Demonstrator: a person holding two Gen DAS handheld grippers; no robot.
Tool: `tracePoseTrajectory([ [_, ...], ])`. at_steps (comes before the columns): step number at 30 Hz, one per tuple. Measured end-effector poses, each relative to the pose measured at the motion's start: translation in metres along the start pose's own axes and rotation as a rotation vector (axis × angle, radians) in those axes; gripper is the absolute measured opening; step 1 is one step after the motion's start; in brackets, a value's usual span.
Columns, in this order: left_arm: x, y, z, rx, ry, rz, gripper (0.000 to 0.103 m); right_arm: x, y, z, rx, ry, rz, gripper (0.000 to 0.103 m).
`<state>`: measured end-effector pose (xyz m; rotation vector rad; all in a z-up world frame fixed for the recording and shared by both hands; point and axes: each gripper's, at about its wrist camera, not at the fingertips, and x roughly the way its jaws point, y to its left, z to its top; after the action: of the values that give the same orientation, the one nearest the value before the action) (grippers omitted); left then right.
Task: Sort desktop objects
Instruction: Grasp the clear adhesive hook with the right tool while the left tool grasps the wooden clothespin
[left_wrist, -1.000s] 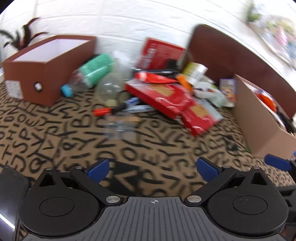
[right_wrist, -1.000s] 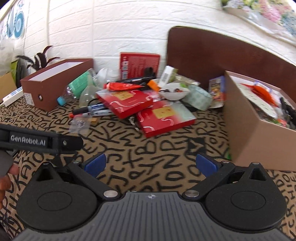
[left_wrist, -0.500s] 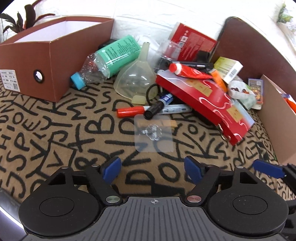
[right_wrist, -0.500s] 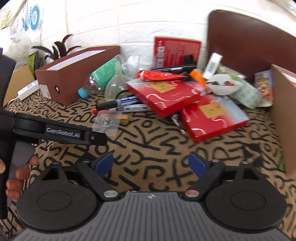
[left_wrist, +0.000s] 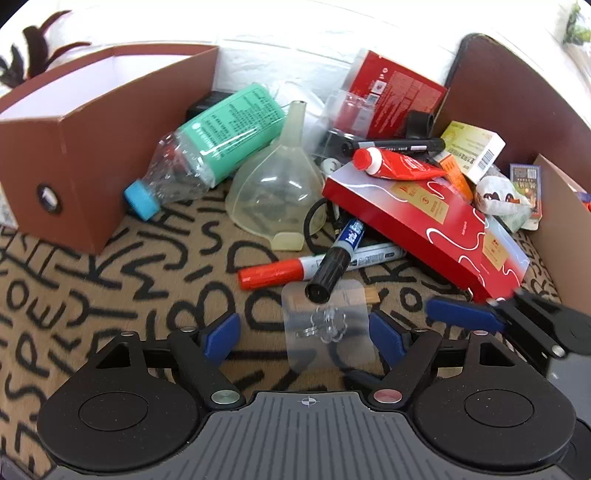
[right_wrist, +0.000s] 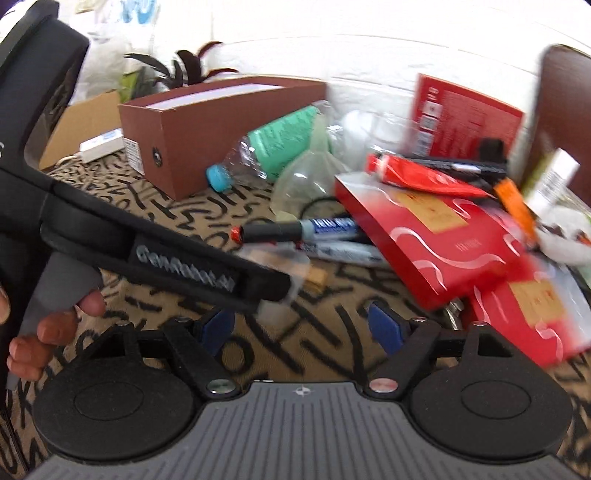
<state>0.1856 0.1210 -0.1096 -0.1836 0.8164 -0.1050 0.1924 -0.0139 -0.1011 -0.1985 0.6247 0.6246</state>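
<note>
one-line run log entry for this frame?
phase: approach | left gripper: open over clear adhesive hook | right gripper: open, empty | black marker: untouched

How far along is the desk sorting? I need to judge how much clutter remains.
Barely begun. Nothing is gripped: left gripper and right gripper are both open. The left one frames a clear adhesive hook lying on the cloth. Markers, funnel, bottle and red boxes are unsorted beside the brown box.

The table (left_wrist: 110, 295) is covered by a tan cloth printed with black letters. Resting directly on it: a brown open box (left_wrist: 85, 155) at left, a clear bottle (left_wrist: 207, 147) lying on its side, a translucent funnel (left_wrist: 277, 188), a red-capped marker (left_wrist: 280, 271) and a clear adhesive hook (left_wrist: 327, 328).
</note>
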Motion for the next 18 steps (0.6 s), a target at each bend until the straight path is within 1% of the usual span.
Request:
tracePoseTrajectory([
  [3,0.004,0.000,0.003,0.032,0.008,-0.006,0.085,0.016,-0.002,0.006,-0.008,0.001,0.016,0.087],
  [4,0.004,0.000,0.004,0.037,0.009,-0.006,0.083,0.020,-0.003,0.007,-0.011,0.002,0.013,0.087],
  [5,0.004,0.001,0.004,0.037,0.009,-0.005,0.081,0.023,-0.003,0.008,-0.010,0.002,0.011,0.090],
  [6,0.004,0.001,0.005,0.033,0.010,-0.005,0.080,0.025,-0.003,0.007,-0.007,-0.001,0.008,0.090],
  [7,0.004,0.001,0.004,0.032,0.010,-0.004,0.078,0.026,-0.002,0.007,-0.007,-0.001,0.006,0.088],
  [8,0.004,0.000,0.003,0.036,0.007,0.001,0.072,0.025,-0.002,0.006,-0.006,0.000,0.007,0.081],
  [9,0.002,-0.001,0.002,0.042,0.005,0.003,0.069,0.022,-0.001,0.005,-0.003,0.001,0.011,0.075],
  [11,0.000,-0.006,-0.001,0.051,0.007,-0.027,0.049,0.017,0.001,0.005,0.000,0.012,0.038,0.052],
  [12,-0.001,-0.008,-0.003,0.048,0.012,-0.039,0.047,0.015,0.003,0.005,-0.004,0.021,0.047,0.046],
  [15,-0.008,-0.014,-0.009,0.055,0.020,-0.033,0.036,0.005,0.012,0.000,-0.028,0.033,0.029,0.039],
  [16,-0.010,-0.015,-0.012,0.052,0.024,-0.037,0.035,0.001,0.013,-0.002,-0.025,0.039,0.032,0.035],
  [18,-0.017,-0.015,-0.019,0.039,0.036,-0.063,0.031,-0.010,0.015,-0.008,-0.011,0.049,0.040,0.033],
])
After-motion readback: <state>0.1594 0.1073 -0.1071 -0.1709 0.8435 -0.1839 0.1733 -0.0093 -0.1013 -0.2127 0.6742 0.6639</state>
